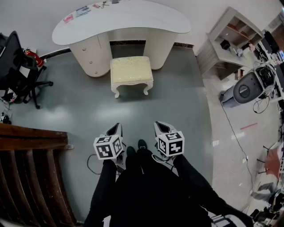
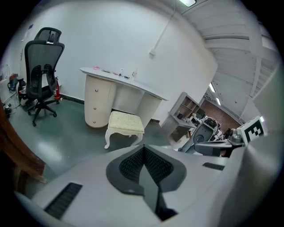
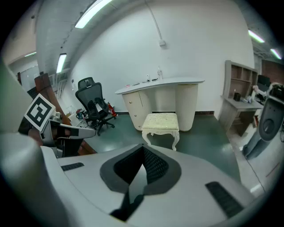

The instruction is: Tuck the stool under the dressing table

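A cream stool [image 1: 131,73] with a padded seat and curved legs stands on the grey-green floor, just in front of the knee gap of the white dressing table [image 1: 122,20]. It also shows as the stool [image 2: 125,124] and the stool [image 3: 162,122] ahead of each gripper. Both grippers hang well short of it, over the floor by the person's feet. My left gripper [image 1: 116,127] is shut and holds nothing, and so is my right gripper [image 1: 159,126]. In the gripper views the left gripper [image 2: 144,149] and right gripper [image 3: 143,149] have their pads pressed together.
A black office chair [image 1: 17,66] stands at the left. Dark wooden furniture [image 1: 31,168] fills the near left. To the right are a shelf unit [image 1: 230,40], a grey machine [image 1: 246,88] and a cable [image 1: 230,128] on the floor. Small items [image 1: 82,11] lie on the tabletop.
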The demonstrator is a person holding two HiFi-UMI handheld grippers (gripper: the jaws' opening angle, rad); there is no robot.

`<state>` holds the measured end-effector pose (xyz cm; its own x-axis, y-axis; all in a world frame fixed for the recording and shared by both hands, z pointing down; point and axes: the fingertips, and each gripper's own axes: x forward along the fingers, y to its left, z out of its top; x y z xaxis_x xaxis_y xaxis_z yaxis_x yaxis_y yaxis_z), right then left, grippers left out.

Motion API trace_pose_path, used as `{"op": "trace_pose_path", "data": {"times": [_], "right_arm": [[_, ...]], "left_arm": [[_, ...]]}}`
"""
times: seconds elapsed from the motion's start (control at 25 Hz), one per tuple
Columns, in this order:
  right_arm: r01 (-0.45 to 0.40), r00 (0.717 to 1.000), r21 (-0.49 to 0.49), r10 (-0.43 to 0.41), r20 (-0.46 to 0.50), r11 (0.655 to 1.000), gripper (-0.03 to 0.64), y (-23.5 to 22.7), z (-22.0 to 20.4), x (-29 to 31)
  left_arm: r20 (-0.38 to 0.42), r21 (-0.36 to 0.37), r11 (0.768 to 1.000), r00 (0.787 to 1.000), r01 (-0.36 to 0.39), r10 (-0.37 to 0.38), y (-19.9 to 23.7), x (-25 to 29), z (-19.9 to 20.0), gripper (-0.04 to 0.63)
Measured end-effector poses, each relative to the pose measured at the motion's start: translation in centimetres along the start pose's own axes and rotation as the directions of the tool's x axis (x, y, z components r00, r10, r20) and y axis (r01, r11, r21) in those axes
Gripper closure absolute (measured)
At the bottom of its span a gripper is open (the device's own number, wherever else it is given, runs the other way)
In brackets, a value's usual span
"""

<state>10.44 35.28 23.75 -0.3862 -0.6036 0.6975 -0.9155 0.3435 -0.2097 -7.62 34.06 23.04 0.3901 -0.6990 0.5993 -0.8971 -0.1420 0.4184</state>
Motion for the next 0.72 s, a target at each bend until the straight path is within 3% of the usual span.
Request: {"op": "trace_pose_path", "data": {"times": [0.48, 0.72], "right_arm": [[0.01, 1.0, -0.004, -0.011, -0.013, 1.0, 0.612, -0.4, -0.4, -0.1], [0.033, 0.999, 0.054, -0.031, -0.038, 0.998, 0.612, -1.1, -1.3, 0.6]], "left_arm": [[-0.004, -0.006, 1.0, 1.0, -0.008, 0.008, 0.3, -0.3, -0.3, 0.588], [0.011, -0.014, 1.0, 1.0, -0.02, 0.02, 1.4, -0.4, 0.4, 0.588]]}}
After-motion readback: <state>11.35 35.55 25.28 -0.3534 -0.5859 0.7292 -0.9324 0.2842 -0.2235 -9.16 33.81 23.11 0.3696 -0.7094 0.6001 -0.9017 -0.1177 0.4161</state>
